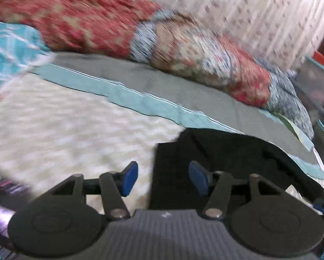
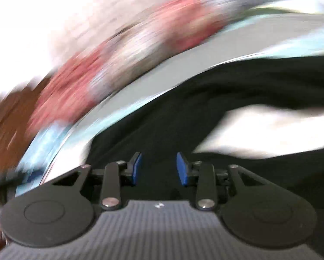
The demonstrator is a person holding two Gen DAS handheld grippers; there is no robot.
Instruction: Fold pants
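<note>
While blurred, soft black pants lie folded | cream textured bedspread

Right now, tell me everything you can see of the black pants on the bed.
The black pants are plain dark cloth, soft and matte, lying partly folded on a cream textured blanket beside a teal and grey quilt strip. The left wrist view shows a straight edge and a squared corner. The right wrist view, badly blurred, shows the cloth spreading into two dark parts with pale blanket between them. Both claws, left and right, stand open over the cloth, gripping nothing.
</note>
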